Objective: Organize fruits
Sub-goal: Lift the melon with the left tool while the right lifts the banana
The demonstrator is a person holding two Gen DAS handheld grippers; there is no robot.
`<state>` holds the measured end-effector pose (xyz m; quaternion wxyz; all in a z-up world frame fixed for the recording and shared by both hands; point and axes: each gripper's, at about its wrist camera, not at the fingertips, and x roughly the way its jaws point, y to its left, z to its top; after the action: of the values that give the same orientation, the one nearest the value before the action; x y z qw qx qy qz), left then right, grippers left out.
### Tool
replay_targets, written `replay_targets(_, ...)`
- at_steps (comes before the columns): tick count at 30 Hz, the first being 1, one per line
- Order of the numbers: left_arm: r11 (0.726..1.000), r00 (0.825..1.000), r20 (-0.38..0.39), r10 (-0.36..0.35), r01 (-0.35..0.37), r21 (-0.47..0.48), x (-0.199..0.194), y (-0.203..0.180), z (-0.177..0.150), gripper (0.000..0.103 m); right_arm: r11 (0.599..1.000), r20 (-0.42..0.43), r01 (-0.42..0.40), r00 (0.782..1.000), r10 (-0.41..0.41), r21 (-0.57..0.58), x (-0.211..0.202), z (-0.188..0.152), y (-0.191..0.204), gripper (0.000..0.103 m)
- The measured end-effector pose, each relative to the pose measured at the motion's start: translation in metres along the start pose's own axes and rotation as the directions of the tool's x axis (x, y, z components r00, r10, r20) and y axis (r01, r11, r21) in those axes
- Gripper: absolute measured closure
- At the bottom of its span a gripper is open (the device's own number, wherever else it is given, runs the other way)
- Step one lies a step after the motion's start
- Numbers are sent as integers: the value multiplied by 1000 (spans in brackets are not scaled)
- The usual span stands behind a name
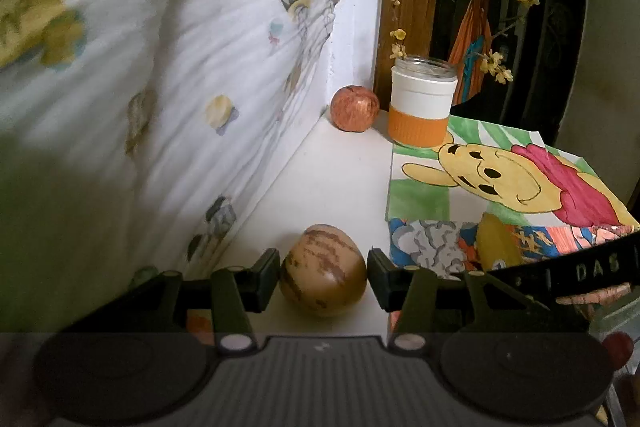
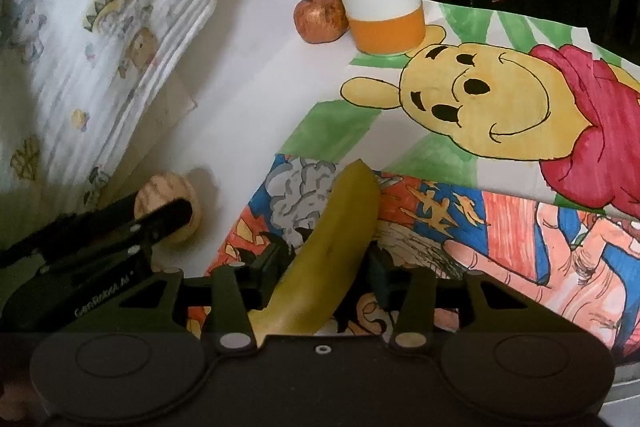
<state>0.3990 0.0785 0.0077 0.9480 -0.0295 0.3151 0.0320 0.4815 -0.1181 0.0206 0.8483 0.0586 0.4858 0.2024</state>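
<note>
A tan fruit with brown stripes [image 1: 323, 271] rests on the white table between the fingers of my left gripper [image 1: 323, 277]; the jaws stand on either side with small gaps. It also shows in the right wrist view [image 2: 170, 201], partly behind the left gripper. My right gripper [image 2: 323, 275] is shut on a yellow-green banana [image 2: 328, 247], which points forward over the coloured drawings. The banana's tip shows in the left wrist view [image 1: 498, 243]. A red apple [image 1: 355, 108] [image 2: 320, 18] sits in the far corner.
A white and orange jar [image 1: 420, 103] [image 2: 380, 11] with yellow flower twigs stands beside the apple. Coloured cartoon drawings [image 1: 500, 179] [image 2: 500, 131] cover the table's right part. A printed white cloth [image 1: 180, 75] [image 2: 100, 47] hangs along the left edge. The white table [image 1: 332, 179] shows between.
</note>
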Motion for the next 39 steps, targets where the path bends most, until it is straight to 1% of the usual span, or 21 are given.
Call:
replay_targets(2, 1000, 1000, -2, -2, 2, 0, -4, 0, -3, 51, 998, 9, -20, 1000, 19, 54, -2, -1, -7, 59)
replay_targets(3, 1000, 1000, -6, -4, 4, -6, -6, 0, -4, 51, 996, 18, -32, 999, 31, 78, -5, -2, -10, 62)
replay_targets(4, 1000, 1000, -9, -9, 9, -13, -9, 0, -5, 51, 994, 31, -49, 998, 47, 102, -7, -3, -13, 65)
replay_targets(6, 999, 1000, -15, -27, 26, -34, -14, 1, -7, 51, 986, 51, -86, 996, 79, 143, -13, -4, -19, 68)
replay_targets(9, 997, 999, -19, -50, 49, -52, -22, 0, -10, 51, 979, 73, -118, 992, 107, 165, -22, -9, -23, 69)
replay_targets(12, 997, 998, -6, -59, 59, -58, -34, -3, -11, 52, 967, 94, -164, 985, 148, 195, -30, -14, -28, 70)
replay_targets(15, 995, 997, 0, -74, 74, -62, -43, -6, -13, 52, 966, 121, -176, 980, 155, 189, -40, -20, -30, 70)
replay_targets(18, 998, 998, -17, -55, 54, -39, -44, -10, -16, 52, 962, 136, -189, 977, 164, 197, -45, -24, -33, 70)
replay_targets(23, 995, 998, -5, -61, 60, -75, -50, -4, -23, 52, 961, 167, -208, 970, 178, 183, -57, -29, -37, 70)
replay_targets(30, 994, 997, -5, -72, 71, -78, -62, -7, -20, 52, 956, 214, -232, 958, 193, 177, -84, -28, -40, 70)
replay_targets(35, 992, 995, 12, -100, 101, -80, -80, -16, -19, 52, 958, 236, -232, 953, 189, 171, -111, -33, -47, 70)
replay_targets(39, 987, 989, 30, -143, 144, -67, -99, -31, -20, 52, 959, 247, -226, 952, 180, 173, -140, -45, -57, 70)
